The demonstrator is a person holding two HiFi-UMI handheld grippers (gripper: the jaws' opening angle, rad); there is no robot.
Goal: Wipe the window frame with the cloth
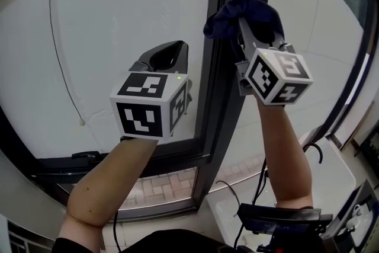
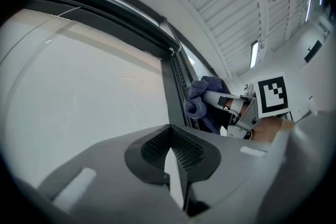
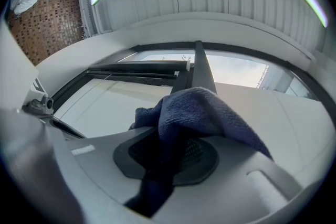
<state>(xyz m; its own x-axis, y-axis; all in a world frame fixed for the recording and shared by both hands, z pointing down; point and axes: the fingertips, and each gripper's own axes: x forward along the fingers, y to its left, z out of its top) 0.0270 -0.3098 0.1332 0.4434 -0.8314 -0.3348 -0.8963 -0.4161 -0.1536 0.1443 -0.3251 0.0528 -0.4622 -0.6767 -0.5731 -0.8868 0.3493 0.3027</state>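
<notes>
A dark blue cloth is bunched in my right gripper, which is shut on it. The cloth rests against the dark vertical bar of the window frame, high up. In the right gripper view the cloth spills over both jaws and hides their tips, with the frame bar just beyond. My left gripper hangs in front of the left glass pane, left of the bar. It is shut with nothing in it. In the left gripper view its jaws meet, and the cloth shows against the frame.
A thin cord hangs down the left pane and ends in a small bead. The frame's bottom rail runs below my arms, with brick paving seen through the lower glass. A white unit with cables stands at the lower right.
</notes>
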